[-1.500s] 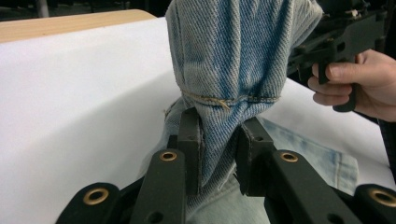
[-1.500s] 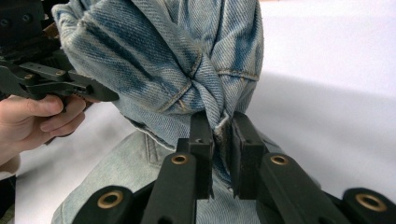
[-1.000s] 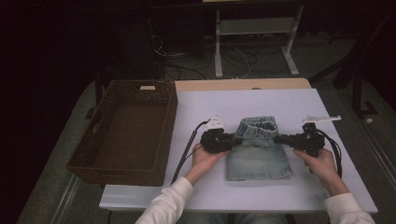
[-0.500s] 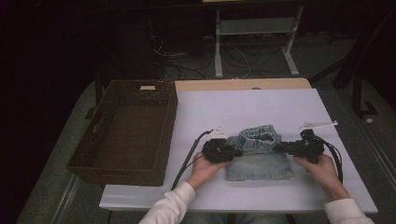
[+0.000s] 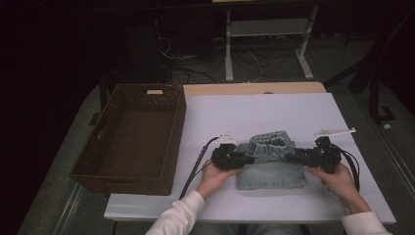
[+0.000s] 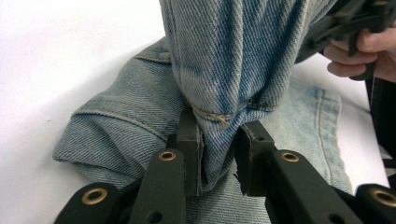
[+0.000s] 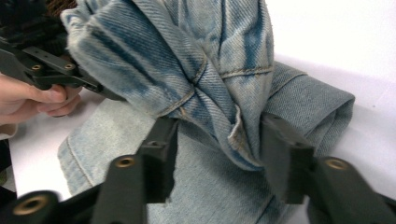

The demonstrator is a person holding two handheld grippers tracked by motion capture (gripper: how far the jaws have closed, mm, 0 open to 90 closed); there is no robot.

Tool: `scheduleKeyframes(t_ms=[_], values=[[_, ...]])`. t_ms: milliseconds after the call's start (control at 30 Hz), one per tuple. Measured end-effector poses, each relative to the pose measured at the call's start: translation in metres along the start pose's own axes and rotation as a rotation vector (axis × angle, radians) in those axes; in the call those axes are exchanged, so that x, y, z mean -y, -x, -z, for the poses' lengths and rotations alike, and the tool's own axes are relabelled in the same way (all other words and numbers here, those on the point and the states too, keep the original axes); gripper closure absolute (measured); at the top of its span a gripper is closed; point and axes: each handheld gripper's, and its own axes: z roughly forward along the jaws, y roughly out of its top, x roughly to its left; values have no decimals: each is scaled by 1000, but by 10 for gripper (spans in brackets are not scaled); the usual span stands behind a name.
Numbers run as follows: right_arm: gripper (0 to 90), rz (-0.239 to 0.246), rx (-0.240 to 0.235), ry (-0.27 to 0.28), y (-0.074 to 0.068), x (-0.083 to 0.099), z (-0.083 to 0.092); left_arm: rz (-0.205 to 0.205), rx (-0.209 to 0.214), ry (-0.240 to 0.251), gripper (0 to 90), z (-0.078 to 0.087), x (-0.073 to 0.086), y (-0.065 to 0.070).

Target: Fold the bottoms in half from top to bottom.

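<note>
The jeans [image 5: 270,164] are faded light blue denim with darker blue streaks in the creases and tan stitching along the seams. Both grippers [image 6: 218,161] have matte black jaws with brass-coloured rivets. The counter [image 5: 274,110] is white; the basket [image 5: 128,139] is dark brown weave

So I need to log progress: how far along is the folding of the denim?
Done: the denim garment lies partly folded on the white table. In hand: the left gripper pinches its raised fold; the right gripper has just been opening, denim between its jaws. Left: probably laying that fold flat; the wicker basket holds nothing.
</note>
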Motion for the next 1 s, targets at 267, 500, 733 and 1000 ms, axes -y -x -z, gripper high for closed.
scheduleKeyframes(t_ms=[267,500,733,1000], values=[[345,-34,-22,-19,-4,-2,15,-9,-4,-3,734,0,0,1],[335,-11,-28,31,-9,-16,28,-14,-6,-3,733,0,0,2],[348,-12,-28,67,-1,-39,27,-13,-9,0,732,0,0,2],[415,7,-9,84,13,-58,16,-18,-6,0,732,0,0,2]])
